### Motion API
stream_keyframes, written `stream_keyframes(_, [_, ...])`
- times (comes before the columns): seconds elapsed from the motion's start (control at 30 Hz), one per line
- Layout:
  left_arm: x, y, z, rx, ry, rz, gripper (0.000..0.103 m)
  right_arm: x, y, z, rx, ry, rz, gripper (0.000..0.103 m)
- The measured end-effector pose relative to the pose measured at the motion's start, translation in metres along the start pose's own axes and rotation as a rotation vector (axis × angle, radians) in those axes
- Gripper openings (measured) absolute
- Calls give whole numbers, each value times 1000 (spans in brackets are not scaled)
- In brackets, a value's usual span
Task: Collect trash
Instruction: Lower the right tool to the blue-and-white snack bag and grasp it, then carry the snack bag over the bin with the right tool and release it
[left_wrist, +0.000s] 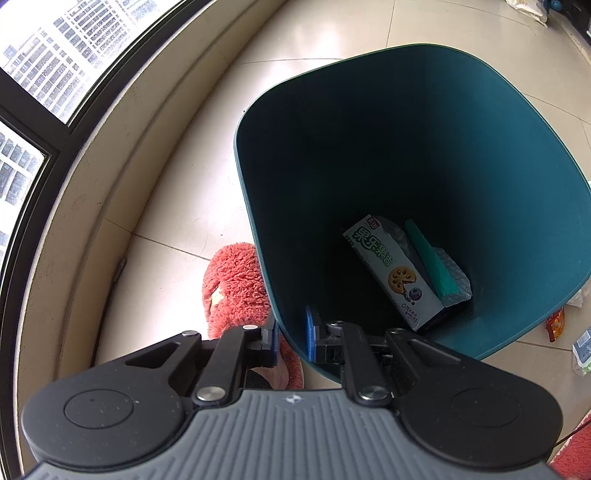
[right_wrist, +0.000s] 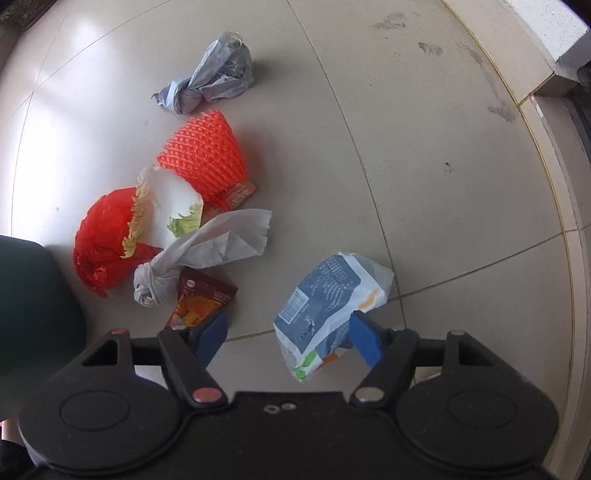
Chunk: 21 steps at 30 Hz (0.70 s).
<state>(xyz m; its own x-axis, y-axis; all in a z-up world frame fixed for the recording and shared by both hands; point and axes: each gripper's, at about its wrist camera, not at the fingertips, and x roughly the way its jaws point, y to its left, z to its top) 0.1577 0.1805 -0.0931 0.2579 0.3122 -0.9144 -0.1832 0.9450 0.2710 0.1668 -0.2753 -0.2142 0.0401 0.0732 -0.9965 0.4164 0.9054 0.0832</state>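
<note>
Left gripper (left_wrist: 291, 338) clamped on bin rim (left_wrist: 280, 325); right gripper (right_wrist: 288, 338) downward, agape above blue-white packet (right_wrist: 325, 299).

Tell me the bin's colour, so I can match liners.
Dark teal, inside and out; the bin shows best in the left wrist view.

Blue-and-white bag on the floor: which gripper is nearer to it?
Right. The right gripper hangs open just above the blue-and-white bag, one finger beside its edge. The left gripper is shut on the bin rim; that bag is outside its view.
</note>
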Motion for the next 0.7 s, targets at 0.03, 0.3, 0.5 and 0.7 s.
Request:
stream_keyframes(0.03, [-1,-3,-1,2,1,4,13,8,-3,-1,14,13,-12,72])
stream_keyframes(0.3, [-2,-9,6,-10,0,4,13,40,-14,-2,71,61,-56,44])
stream_keyframes(0.5, [-3,-6,-2,-10,-7,0,13,39,-15,-4,49,48,-75,9])
stream_keyframes(0.7, [-3,-3,-2,-20,-5,-13,13,9,-4,-2,-31,-33,-79,2])
